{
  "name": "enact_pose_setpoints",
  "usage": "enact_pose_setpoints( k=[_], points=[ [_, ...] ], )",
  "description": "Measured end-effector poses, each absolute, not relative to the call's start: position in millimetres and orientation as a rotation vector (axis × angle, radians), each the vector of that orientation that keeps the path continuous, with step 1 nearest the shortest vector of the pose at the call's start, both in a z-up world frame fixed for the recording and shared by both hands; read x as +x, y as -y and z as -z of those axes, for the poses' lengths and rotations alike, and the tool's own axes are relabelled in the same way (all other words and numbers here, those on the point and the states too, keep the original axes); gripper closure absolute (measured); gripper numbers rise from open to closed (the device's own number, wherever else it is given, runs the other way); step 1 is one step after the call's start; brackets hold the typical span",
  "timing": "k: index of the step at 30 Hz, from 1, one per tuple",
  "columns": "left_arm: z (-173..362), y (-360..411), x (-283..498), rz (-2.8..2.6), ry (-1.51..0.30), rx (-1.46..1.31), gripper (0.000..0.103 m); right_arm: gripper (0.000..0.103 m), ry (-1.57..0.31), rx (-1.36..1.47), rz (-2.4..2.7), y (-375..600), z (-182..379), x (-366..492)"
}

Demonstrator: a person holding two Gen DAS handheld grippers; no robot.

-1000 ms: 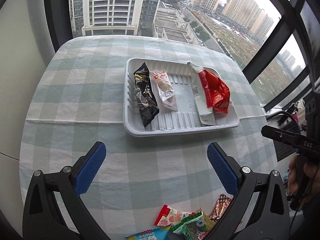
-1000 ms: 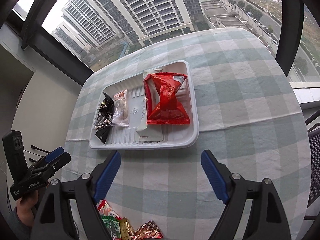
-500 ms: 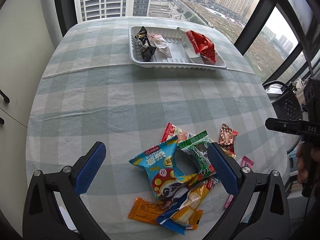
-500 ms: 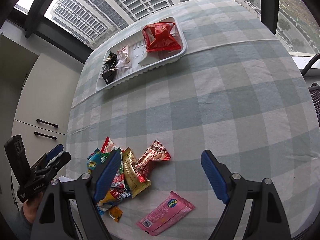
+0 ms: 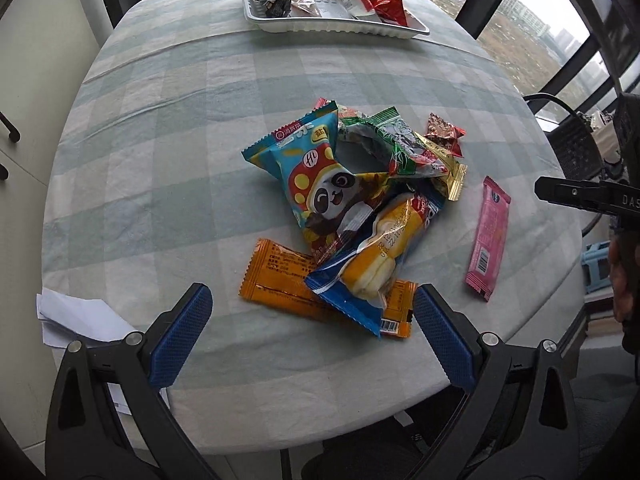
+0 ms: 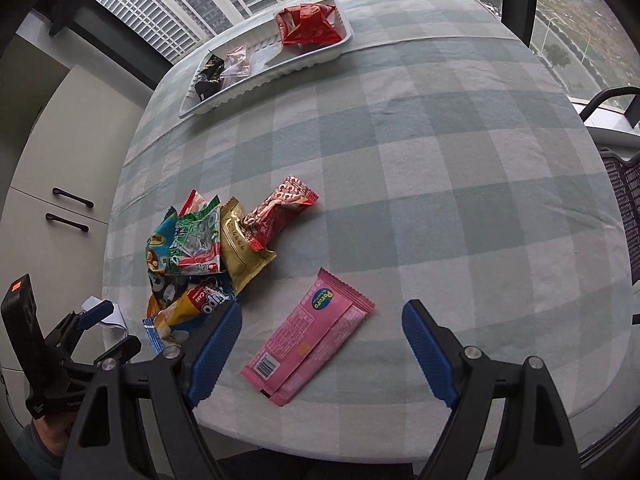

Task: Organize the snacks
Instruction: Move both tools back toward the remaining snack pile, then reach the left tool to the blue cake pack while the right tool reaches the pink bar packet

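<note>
Snack packets heaped on the near side of a checked tablecloth (image 6: 440, 128), both grippers released above them.

Left gripper (image 5: 312, 336) hangs with fingers spread wide over the orange wrapper (image 5: 280, 276) and blue cake packet (image 5: 372, 264); right gripper (image 6: 320, 356) brackets the pink wafer packet (image 6: 312, 332) without touching it. Beyond lie the panda snack bag (image 5: 320, 176) and green packet (image 6: 198, 240). At the far edge, the white tray (image 6: 224, 98) holds a red bag (image 6: 308, 26) and a black packet (image 6: 208, 76).

Both held tilted steeply downward; left gripper (image 5: 312, 336) jaws spread wide and empty; right gripper (image 6: 320, 354) likewise, at its three o'clock.
</note>
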State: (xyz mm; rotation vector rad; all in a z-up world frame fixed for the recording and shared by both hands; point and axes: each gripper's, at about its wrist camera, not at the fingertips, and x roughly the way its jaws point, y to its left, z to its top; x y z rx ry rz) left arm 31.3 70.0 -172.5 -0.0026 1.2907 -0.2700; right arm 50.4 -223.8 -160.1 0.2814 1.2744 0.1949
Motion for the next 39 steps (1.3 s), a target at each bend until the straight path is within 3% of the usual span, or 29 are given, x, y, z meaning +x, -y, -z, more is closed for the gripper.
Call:
enact_pose_setpoints(
  k=[14, 25, 28, 32, 34, 36, 37, 39],
  points=[
    [173, -88, 15, 0.323, -1.280, -0.082, 0.003, 0.024, -1.356, 0.291, -0.113, 199, 196, 26],
    [172, -99, 8, 0.315, -1.273, -0.120, 0.002, 0.024, -1.339, 0.122, -0.024, 164, 207, 34],
    [170, -98, 8, 0.319, -1.265, -0.116, 0.002, 0.029, -1.326, 0.011, -0.011, 148, 208, 38],
    [166, -91, 9, 0.327, -1.253, -0.098, 0.002, 0.038, -1.290, -0.073, -0.045, 134, 207, 39],
    [164, -85, 11, 0.340, -1.246, -0.081, 0.002, 0.050, -1.284, -0.097, -0.071, 130, 205, 39],
    [162, -79, 13, 0.349, -1.242, -0.070, 0.002, 0.074, -1.289, -0.106, -0.086, 133, 202, 38],
    [161, -76, 15, 0.357, -1.242, -0.067, 0.002, 0.077, -1.294, -0.097, -0.087, 136, 202, 39],
    [158, -69, 19, 0.371, -1.239, -0.049, 0.002, 0.093, -1.306, -0.062, -0.088, 146, 201, 42]
  ],
)
